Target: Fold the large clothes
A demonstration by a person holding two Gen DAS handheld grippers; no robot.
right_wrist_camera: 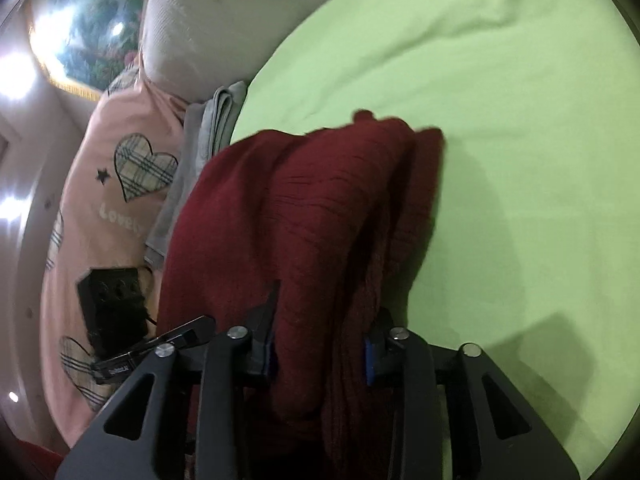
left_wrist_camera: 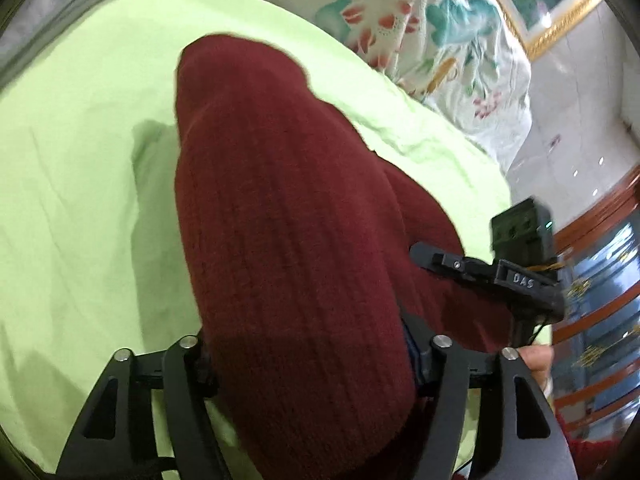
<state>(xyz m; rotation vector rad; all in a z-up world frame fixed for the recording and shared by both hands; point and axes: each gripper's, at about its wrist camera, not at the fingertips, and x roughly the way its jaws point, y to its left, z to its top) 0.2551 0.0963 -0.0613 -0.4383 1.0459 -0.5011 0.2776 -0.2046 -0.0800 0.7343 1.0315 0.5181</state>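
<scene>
Garment: a dark red ribbed knit garment [left_wrist_camera: 288, 208], thick and bunched into a long roll, held up over the bed by both tongs; its far end hangs toward the middle of the bed, and I cannot tell whether it touches the sheet.
Bed: covered by a light green, softly creased cotton sheet [left_wrist_camera: 80, 168], which carries the garment's shadow.
Left gripper [left_wrist_camera: 312, 364]: black two-finger tongs, jaws standing fairly wide with the thick red roll filling the gap between them; the pads are hidden by the fabric, but the cloth sits pinched at both fingers.
Right gripper [right_wrist_camera: 320, 356]: black two-finger tongs with blue pads [right_wrist_camera: 369, 360], jaws narrower, closed on a gathered fold of the same red knit.
Other tongs in view: in the left wrist view the right gripper's black body shows at the bed's right edge, its tip against the red cloth.
Hand: a fingertip [left_wrist_camera: 536, 360] shows by the left tongs' right-hand linkage.
Head of bed: a white quilt with red and teal flower print [left_wrist_camera: 432, 32] lies bunched along the far edge.
Bed's side edge: a folded grey cloth [right_wrist_camera: 208, 136] lies beside a pink fabric with plaid heart patches [right_wrist_camera: 120, 184].
</scene>
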